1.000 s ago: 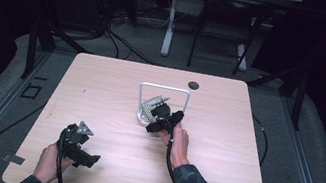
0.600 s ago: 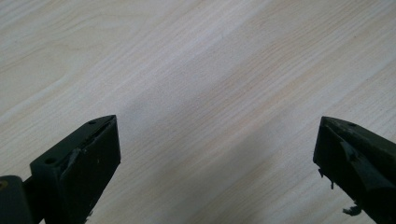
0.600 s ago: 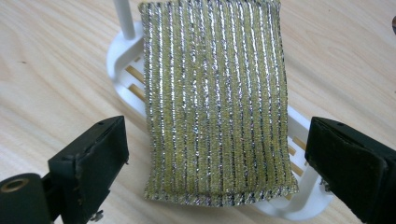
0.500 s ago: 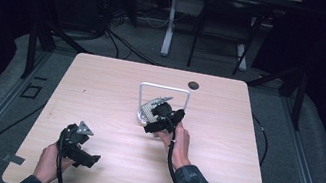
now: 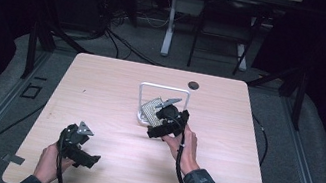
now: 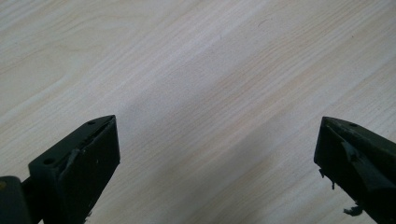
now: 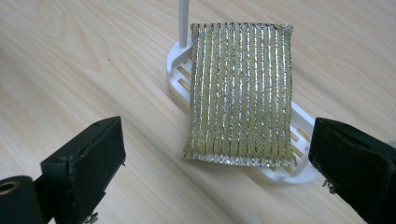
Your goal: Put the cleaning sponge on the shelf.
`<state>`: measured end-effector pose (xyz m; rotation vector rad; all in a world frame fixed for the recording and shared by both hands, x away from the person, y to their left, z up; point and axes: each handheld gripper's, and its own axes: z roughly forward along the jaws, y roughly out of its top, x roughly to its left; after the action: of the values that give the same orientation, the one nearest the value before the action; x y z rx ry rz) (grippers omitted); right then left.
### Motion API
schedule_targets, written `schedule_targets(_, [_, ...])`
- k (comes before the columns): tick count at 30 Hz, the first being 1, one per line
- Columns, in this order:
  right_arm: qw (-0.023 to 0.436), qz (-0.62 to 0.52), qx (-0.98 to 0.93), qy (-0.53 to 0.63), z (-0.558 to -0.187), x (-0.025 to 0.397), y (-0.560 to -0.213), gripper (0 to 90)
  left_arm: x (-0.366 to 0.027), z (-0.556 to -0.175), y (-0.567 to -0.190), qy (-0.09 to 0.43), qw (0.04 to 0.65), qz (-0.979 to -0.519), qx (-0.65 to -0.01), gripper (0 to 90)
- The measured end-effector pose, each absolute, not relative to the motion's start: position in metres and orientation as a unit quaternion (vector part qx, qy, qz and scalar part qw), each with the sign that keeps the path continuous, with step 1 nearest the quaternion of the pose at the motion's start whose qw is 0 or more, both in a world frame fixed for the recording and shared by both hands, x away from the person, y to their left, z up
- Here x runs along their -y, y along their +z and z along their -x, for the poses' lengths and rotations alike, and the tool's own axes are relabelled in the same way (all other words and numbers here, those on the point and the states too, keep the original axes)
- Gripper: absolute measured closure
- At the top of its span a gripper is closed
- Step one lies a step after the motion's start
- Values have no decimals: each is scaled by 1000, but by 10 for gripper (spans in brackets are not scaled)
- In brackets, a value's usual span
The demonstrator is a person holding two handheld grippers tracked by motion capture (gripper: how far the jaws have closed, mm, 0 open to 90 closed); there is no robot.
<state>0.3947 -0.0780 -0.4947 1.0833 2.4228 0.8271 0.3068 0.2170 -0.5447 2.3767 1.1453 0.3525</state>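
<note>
Right gripper view puts the sponge (image 7: 241, 93) lying flat on its white rack (image 7: 303, 123), between my right claw's (image 7: 219, 158) wide-open jaws and not yet touched. I'd ease forward and lower until the pads flank the long edges, then close gently so the rack doesn't slide on the counter (image 7: 70, 70). How firmly the sponge sits there, I can't tell. My left claw (image 6: 217, 158) rests open over bare wood, well apart.

A glittery woven-metallic sponge (image 7: 241, 93) on a glossy white plastic rack (image 7: 180, 63) — matt pale-wood table (image 7: 70, 70).
</note>
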Motion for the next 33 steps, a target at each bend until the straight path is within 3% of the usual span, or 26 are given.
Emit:
schedule_targets(11, [180,-367,-863,297,-369,108,-485,15,-216,-306,-545,129,237,-868,-416,3])
schedule_targets(33, [189,-398,-853,280,-294,207,-486,0,-213,-306,-547,130,232,-870,-415,3])
